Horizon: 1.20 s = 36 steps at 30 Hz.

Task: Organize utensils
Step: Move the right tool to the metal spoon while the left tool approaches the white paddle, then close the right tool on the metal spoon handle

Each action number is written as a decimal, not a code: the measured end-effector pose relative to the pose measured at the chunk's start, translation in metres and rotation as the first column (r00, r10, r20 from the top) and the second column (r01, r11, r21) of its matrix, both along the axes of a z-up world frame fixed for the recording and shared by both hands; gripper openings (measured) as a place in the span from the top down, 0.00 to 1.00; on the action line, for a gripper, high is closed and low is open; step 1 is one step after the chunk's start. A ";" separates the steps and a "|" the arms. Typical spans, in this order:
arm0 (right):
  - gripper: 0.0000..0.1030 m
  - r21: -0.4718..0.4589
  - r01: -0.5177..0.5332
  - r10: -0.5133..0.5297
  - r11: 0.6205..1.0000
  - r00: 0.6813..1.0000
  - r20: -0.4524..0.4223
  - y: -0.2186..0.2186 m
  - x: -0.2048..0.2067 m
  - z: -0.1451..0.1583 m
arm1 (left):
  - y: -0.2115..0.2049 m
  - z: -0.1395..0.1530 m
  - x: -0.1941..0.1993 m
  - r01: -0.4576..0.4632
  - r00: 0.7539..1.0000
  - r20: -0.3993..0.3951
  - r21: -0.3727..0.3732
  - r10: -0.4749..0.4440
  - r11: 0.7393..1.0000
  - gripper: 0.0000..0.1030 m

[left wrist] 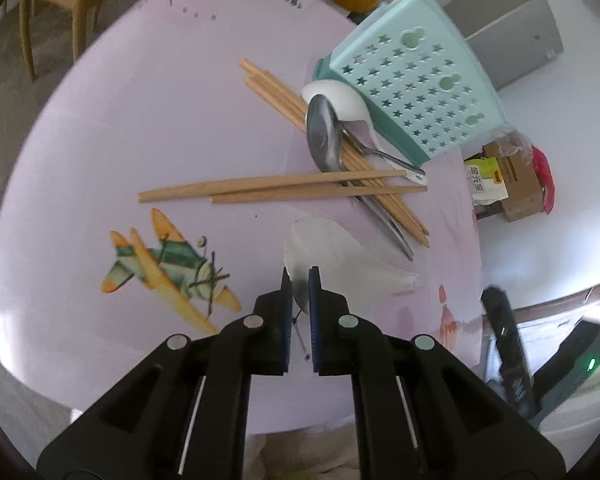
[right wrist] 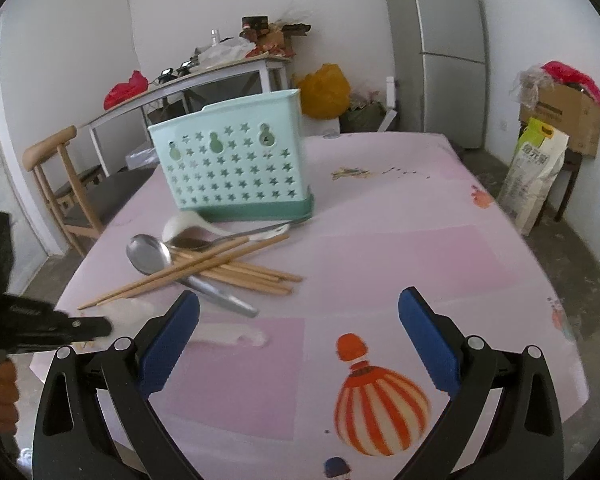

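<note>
My left gripper (left wrist: 300, 276) is shut on the bowl rim of a white spoon (left wrist: 340, 252) that lies on the pink tablecloth (left wrist: 140, 120). In the right wrist view the same gripper (right wrist: 80, 326) comes in from the left, and the spoon's handle (right wrist: 228, 334) shows beside it. Beyond the spoon lie several wooden chopsticks (left wrist: 280, 186), crossed in a pile with a metal spoon (left wrist: 324, 136) and a second white spoon (left wrist: 336, 96). Behind the pile stands a mint utensil holder (right wrist: 236, 164) with star holes. My right gripper (right wrist: 299, 308) is open over bare cloth, holding nothing.
A wooden chair (right wrist: 56, 184) stands at the table's far left corner. Off the right edge are a fridge (right wrist: 440, 48), a cardboard box (right wrist: 560, 116) and a sack (right wrist: 536, 172). The cloth has a balloon print (right wrist: 380, 400) near my right gripper.
</note>
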State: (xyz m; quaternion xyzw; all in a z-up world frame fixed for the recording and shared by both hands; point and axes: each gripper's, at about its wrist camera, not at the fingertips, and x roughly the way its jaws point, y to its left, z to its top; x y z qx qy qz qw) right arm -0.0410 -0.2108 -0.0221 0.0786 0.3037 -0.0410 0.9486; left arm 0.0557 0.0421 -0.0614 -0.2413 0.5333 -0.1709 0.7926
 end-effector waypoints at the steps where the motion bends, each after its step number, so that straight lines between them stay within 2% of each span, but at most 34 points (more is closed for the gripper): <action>1: 0.06 -0.005 0.002 -0.002 1.000 1.000 0.006 -0.001 0.001 0.003 | 0.000 0.004 -0.005 0.014 0.999 0.040 0.025 -0.015 1.000 0.94; 4: 0.06 -0.022 -0.012 0.013 1.000 1.000 0.021 0.002 0.007 0.012 | 0.000 0.012 -0.013 0.034 0.991 0.122 0.107 -0.047 0.994 0.94; 6: 0.06 -0.027 -0.047 0.047 0.999 0.998 0.030 0.008 0.015 0.020 | 0.003 0.015 -0.017 0.043 0.986 0.155 0.118 -0.061 0.992 0.94; 8: 0.06 -0.018 -0.144 0.144 0.989 0.989 0.036 0.021 0.028 0.029 | 0.007 0.015 -0.018 0.050 0.984 0.164 0.112 -0.068 0.993 0.94; 10: 0.06 0.010 -0.262 0.262 0.965 0.965 0.028 0.033 0.043 0.033 | 0.012 0.013 -0.019 0.057 0.981 0.178 0.112 -0.076 0.992 0.94; 12: 0.10 0.027 -0.392 0.392 0.920 0.920 0.010 0.051 0.064 0.036 | 0.020 0.011 -0.020 0.056 0.979 0.187 0.108 -0.075 0.993 0.94; 14: 0.21 0.014 -0.494 0.494 0.869 0.868 -0.041 0.071 0.091 0.035 | 0.027 0.009 -0.020 0.052 0.978 0.197 0.099 -0.071 0.994 0.94; 16: 0.27 -0.004 -0.573 0.570 0.820 0.817 -0.087 0.088 0.113 0.031 | 0.032 0.007 -0.022 0.053 0.975 0.212 0.094 -0.072 0.994 0.94; 17: 0.31 -0.019 -0.590 0.585 0.807 0.804 -0.102 0.094 0.119 0.029 | 0.034 0.006 -0.022 0.054 0.974 0.214 0.091 -0.073 0.994 0.94; 21: 0.37 -0.097 -0.725 0.697 0.682 0.684 -0.215 0.123 0.157 0.015 | 0.039 -0.001 -0.022 0.065 0.975 0.210 0.062 -0.077 0.996 0.93; 25: 0.41 -0.138 -0.807 0.746 0.574 0.585 -0.318 0.142 0.178 0.005 | 0.040 -0.006 -0.019 0.079 0.975 0.207 0.044 -0.087 0.996 0.93; 26: 0.42 -0.141 -0.818 0.750 0.558 0.570 -0.335 0.146 0.181 0.003 | 0.041 -0.007 -0.019 0.081 0.975 0.205 0.037 -0.087 0.996 0.93; 30: 0.48 -0.117 -0.872 0.774 0.475 0.477 -0.416 0.156 0.188 -0.010 | 0.043 -0.010 -0.017 0.085 0.976 0.200 0.022 -0.088 0.996 0.93; 32: 0.52 -0.097 -0.891 0.787 0.444 0.439 -0.433 0.160 0.190 -0.015 | 0.043 -0.010 -0.017 0.086 0.976 0.199 0.020 -0.089 0.996 0.93; 36: 0.61 -0.070 -0.909 0.791 0.410 0.393 -0.469 0.166 0.198 -0.019 | 0.043 -0.010 -0.016 0.086 0.976 0.199 0.018 -0.088 0.996 0.93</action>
